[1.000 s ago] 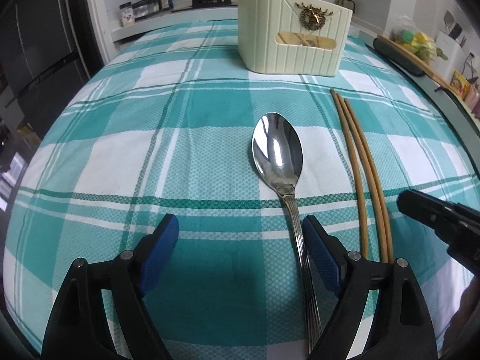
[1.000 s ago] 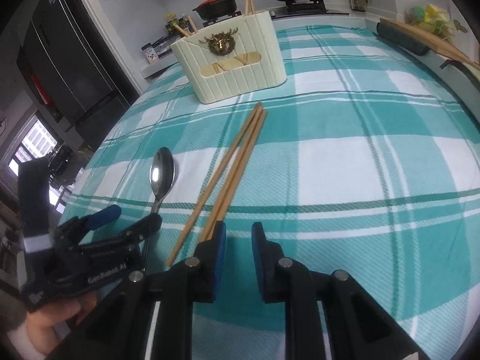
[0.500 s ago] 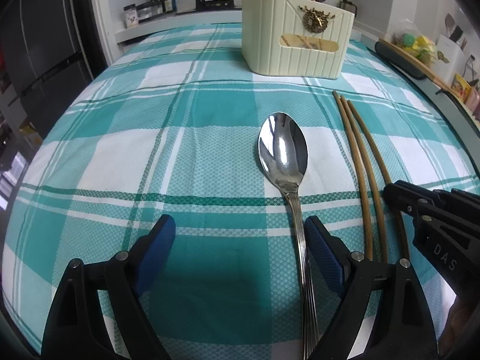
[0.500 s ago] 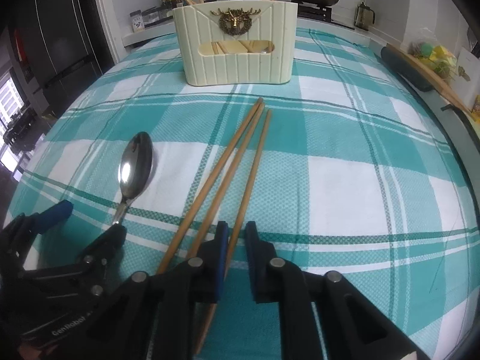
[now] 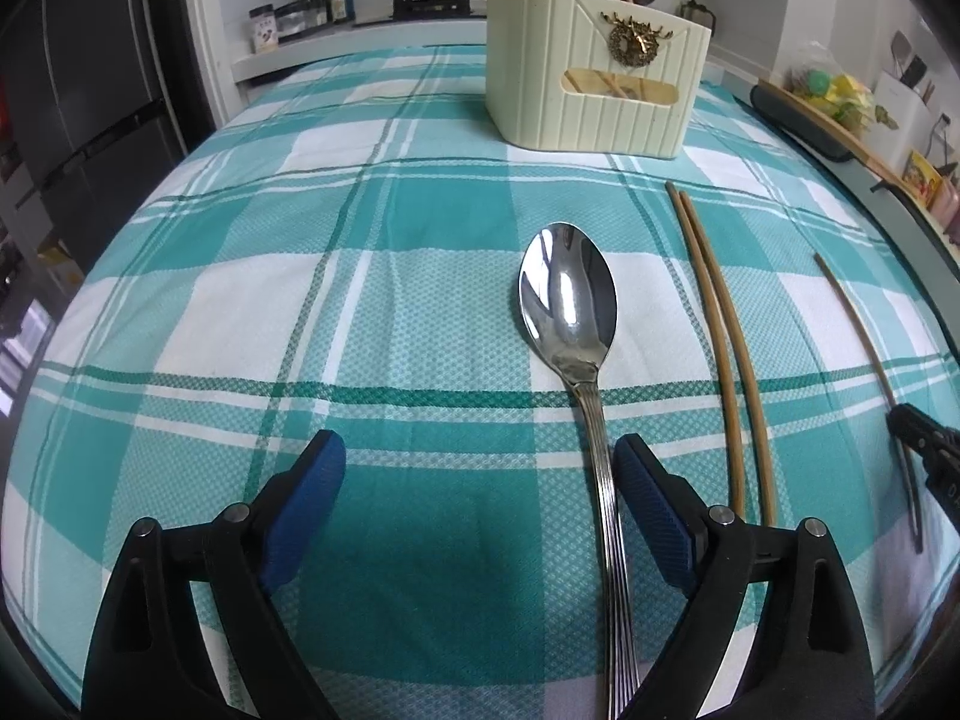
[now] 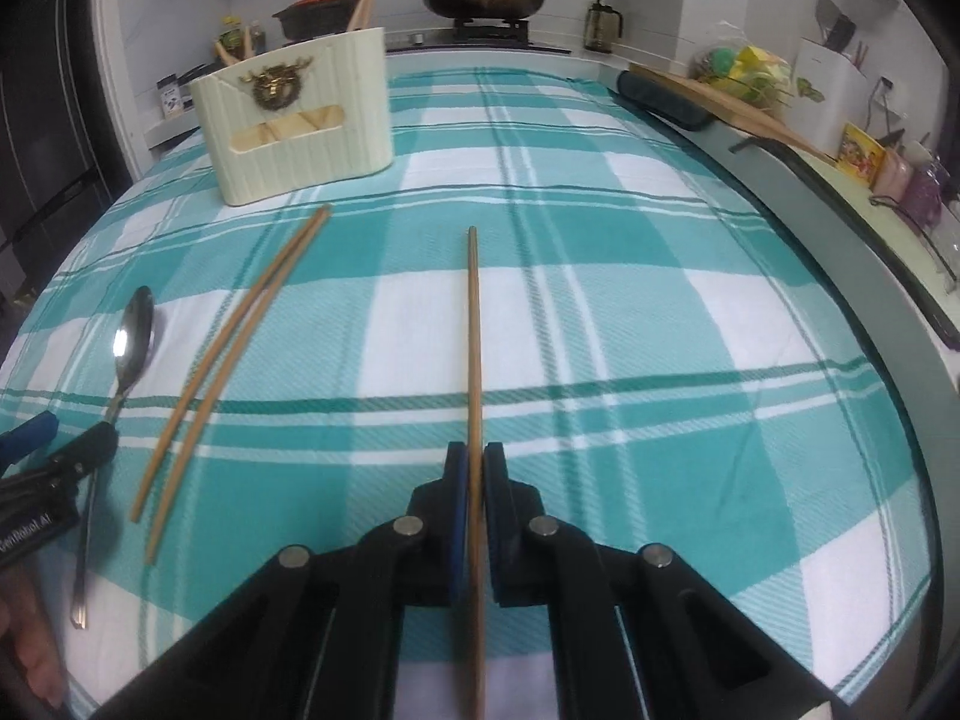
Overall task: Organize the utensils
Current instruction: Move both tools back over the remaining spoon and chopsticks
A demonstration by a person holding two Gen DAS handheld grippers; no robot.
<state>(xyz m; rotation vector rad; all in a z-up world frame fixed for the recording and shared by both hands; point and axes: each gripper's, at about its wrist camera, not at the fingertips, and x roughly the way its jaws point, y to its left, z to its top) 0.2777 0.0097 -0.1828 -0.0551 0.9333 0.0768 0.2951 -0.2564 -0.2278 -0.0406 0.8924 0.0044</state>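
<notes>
Right tongs [image 6: 474,468] now clamped on one chopstick [image 6: 473,324] pulled off the pair [image 6: 234,330], left tongs [image 5: 480,468] opening wide astride spoon [image 5: 570,312]

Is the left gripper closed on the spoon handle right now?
No, the left gripper stands wide, jaws opening, and the spoon lies on the tablecloth beside its right pad.

spoon [image 5: 570,324]: shiny steel, flat on the checked cloth, bowl up and pointing toward the holder
pair of chopsticks [image 5: 720,354]: brown, side by side on the cloth, just right of the spoon
single chopstick [image 6: 474,348]: brown, apart from the pair, clamped at its near part
holder [image 6: 300,126]: cream, ribbed, upright at the far end, chopsticks standing inside
</notes>
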